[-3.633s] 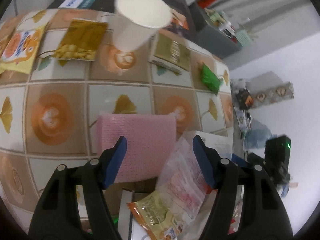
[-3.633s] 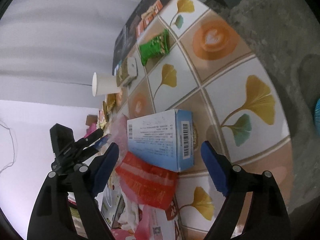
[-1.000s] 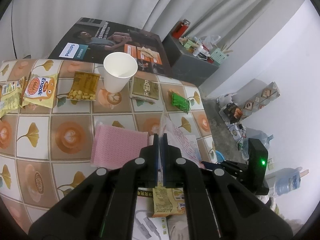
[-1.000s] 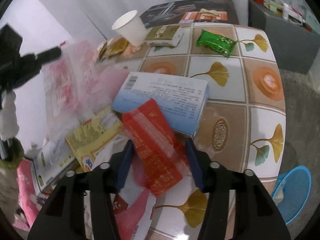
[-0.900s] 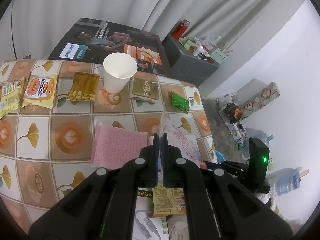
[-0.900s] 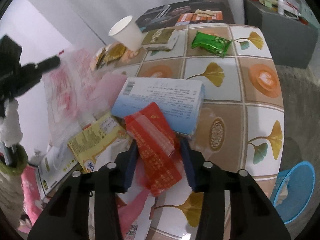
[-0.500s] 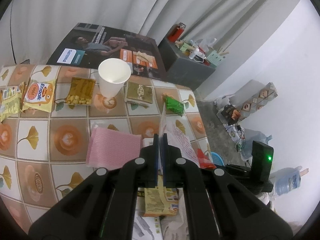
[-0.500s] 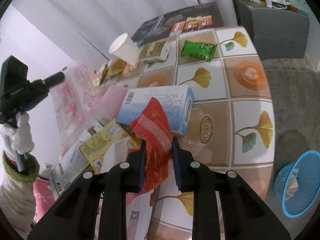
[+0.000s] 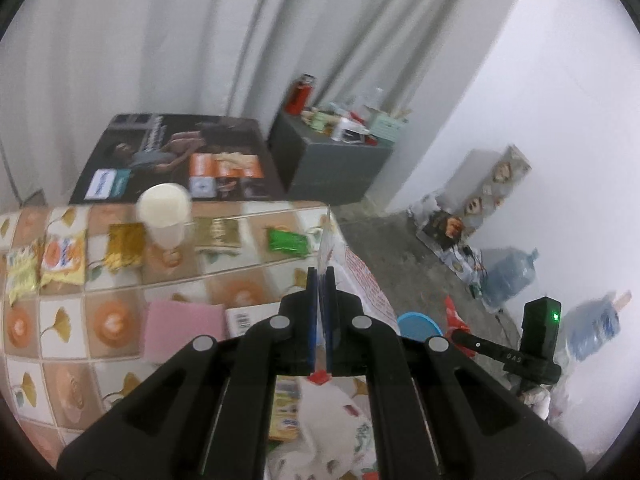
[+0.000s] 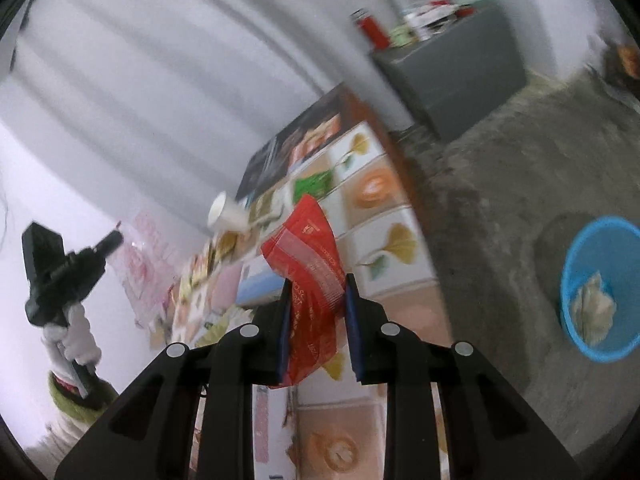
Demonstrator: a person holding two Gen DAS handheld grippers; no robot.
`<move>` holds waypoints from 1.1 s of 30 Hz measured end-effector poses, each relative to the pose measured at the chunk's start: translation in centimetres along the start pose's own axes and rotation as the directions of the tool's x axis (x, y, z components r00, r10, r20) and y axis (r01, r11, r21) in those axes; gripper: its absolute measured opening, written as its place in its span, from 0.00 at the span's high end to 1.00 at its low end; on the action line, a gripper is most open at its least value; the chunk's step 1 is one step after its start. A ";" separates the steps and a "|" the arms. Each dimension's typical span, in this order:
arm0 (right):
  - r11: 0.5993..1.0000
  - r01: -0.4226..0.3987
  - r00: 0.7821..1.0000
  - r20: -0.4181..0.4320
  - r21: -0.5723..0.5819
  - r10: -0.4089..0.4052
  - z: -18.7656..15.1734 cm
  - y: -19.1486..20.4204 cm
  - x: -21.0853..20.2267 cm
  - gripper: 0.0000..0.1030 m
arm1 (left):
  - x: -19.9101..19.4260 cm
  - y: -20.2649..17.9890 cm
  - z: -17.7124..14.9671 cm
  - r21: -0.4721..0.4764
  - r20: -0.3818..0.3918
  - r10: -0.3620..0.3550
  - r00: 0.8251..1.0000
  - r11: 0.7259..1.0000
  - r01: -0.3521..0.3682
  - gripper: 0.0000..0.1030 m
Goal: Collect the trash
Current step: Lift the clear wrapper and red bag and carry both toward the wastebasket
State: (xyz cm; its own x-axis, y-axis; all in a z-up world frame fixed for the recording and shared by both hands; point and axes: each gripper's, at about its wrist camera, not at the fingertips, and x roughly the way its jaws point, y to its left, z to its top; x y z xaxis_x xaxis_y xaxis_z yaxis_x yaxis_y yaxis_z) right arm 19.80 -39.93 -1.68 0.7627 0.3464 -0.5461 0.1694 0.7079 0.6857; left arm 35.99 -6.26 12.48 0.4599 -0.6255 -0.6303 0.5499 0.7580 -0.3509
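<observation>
Midway, the right tongs [image 10: 316,300] are gripping a red wrapper [image 10: 310,248] above the worktop [image 10: 384,216], the left tongs [image 9: 319,280] are pinching a clear printed bag [image 9: 360,276], while the blue bin [image 10: 600,280] and several snack packets [image 9: 64,258] are waiting.

The tiled table [image 9: 72,364] holds a paper cup [image 9: 164,216] near its far edge — snack packets [image 9: 64,258] beside it, toward the left edge.

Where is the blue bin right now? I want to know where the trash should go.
In the right wrist view the blue bin stands on the floor at far right, off the table's edge, right of the red wrapper pinched in the right tool.
</observation>
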 end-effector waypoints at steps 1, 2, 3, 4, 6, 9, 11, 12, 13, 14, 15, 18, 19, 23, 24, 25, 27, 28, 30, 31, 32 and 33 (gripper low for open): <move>1.000 0.000 1.000 0.016 0.023 0.000 -0.3 -0.8 -0.9 0.77 | 0.4 -0.9 0.0 0.017 -0.008 -0.001 1.000 1.000 0.001 0.99; 0.999 0.001 0.999 0.032 0.044 -0.003 -0.6 -1.5 -1.7 0.77 | 1.2 -2.3 0.1 0.041 -0.023 -0.005 1.000 0.999 0.006 0.99; 0.998 0.003 0.999 0.049 0.065 -0.006 -0.8 -2.4 -2.6 0.77 | 1.9 -3.5 0.1 0.057 -0.035 -0.009 0.999 0.998 0.011 0.99; 0.996 0.005 0.998 0.064 0.084 -0.010 -1.0 -3.3 -3.6 0.77 | 2.4 -4.4 0.0 0.066 -0.044 -0.016 0.999 0.998 0.019 0.99; 0.993 0.009 0.996 0.089 0.118 -0.020 -1.4 -4.8 -5.2 0.77 | 3.6 -7.1 -0.1 0.095 -0.060 -0.038 0.997 0.995 0.043 0.99; 0.987 0.021 0.992 0.123 0.157 -0.041 -1.8 -6.8 -7.4 0.77 | 5.2 -10.9 -0.7 0.150 -0.075 -0.055 0.996 0.987 0.065 0.99; 0.983 0.020 0.989 0.141 0.183 -0.046 -2.3 -8.1 -8.6 0.77 | 6.5 -13.4 -1.2 0.177 -0.092 -0.065 0.994 0.981 0.080 0.99; 0.980 0.020 0.988 0.149 0.198 -0.050 -2.4 -8.8 -9.2 0.77 | 7.2 -14.7 -1.5 0.190 -0.102 -0.070 0.992 0.978 0.088 0.99; 0.977 0.018 0.986 0.158 0.213 -0.053 -2.7 -9.5 -9.8 0.77 | 7.9 -15.9 -1.8 0.200 -0.112 -0.075 0.991 0.975 0.096 0.99; 0.975 0.018 0.985 0.163 0.223 -0.055 -2.9 -10.0 -10.2 0.77 | 8.4 -16.7 -2.1 0.209 -0.119 -0.078 0.990 0.973 0.102 0.99; 0.971 0.016 0.984 0.171 0.238 -0.058 -3.1 -10.7 -10.6 0.77 | 9.1 -17.8 -2.5 0.220 -0.129 -0.081 0.988 0.969 0.108 0.99; 0.964 0.012 0.981 0.186 0.267 -0.064 -3.8 -12.3 -11.8 0.77 | 10.9 -20.9 -3.6 0.262 -0.154 -0.081 0.985 0.957 0.120 0.99; 0.961 0.012 0.980 0.189 0.277 -0.066 -4.0 -12.9 -12.2 0.77 | 11.5 -21.8 -4.0 0.277 -0.162 -0.078 0.984 0.953 0.121 0.99; 0.949 0.012 0.976 0.202 0.315 -0.080 -5.0 -15.0 -13.8 0.77 | 13.8 -24.4 -5.2 0.309 -0.195 -0.073 0.978 0.942 0.132 0.99; 0.946 0.013 0.976 0.203 0.323 -0.083 -5.1 -15.4 -14.0 0.77 | 14.4 -24.8 -5.4 0.314 -0.204 -0.073 0.976 0.940 0.136 0.99; 0.943 0.016 0.975 0.204 0.332 -0.088 -5.3 -15.9 -14.3 0.77 | 15.2 -25.5 -5.9 0.319 -0.213 -0.073 0.974 0.937 0.140 0.99; 0.938 0.021 0.974 0.205 0.347 -0.097 -5.6 -16.7 -14.9 0.77 | 16.3 -26.5 -6.6 0.327 -0.229 -0.072 0.971 0.934 0.147 0.99; 0.935 0.022 0.973 0.205 0.355 -0.101 -5.7 -17.2 -15.1 0.77 | 16.7 -26.8 -6.8 0.327 -0.237 -0.073 0.969 0.933 0.150 0.99; 0.929 0.026 0.972 0.209 0.370 -0.110 -5.8 -17.9 -15.4 0.77 | 17.8 -27.8 -7.5 0.328 -0.258 -0.074 0.963 0.931 0.159 0.99; 0.926 0.026 0.971 0.210 0.376 -0.112 -5.9 -18.3 -15.7 0.77 | 18.3 -28.2 -7.8 0.329 -0.266 -0.074 0.961 0.930 0.162 0.99; 0.925 0.026 0.971 0.211 0.380 -0.114 -6.0 -18.5 -15.8 0.77 | 18.9 -28.7 -8.2 0.331 -0.276 -0.074 0.958 0.929 0.167 0.99; 0.921 0.028 0.970 0.212 0.388 -0.118 -6.1 -18.9 -15.9 0.77 | 19.2 -28.9 -8.4 0.331 -0.282 -0.074 0.957 0.928 0.169 0.99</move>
State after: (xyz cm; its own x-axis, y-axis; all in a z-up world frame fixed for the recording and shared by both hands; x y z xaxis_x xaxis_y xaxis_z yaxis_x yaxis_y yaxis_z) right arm 0.61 -55.05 -8.89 0.8522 0.1218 -0.5088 0.4190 0.4234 0.8032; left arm 23.10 -38.64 4.67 0.2029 -0.6025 -0.7719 0.8193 0.5362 -0.2032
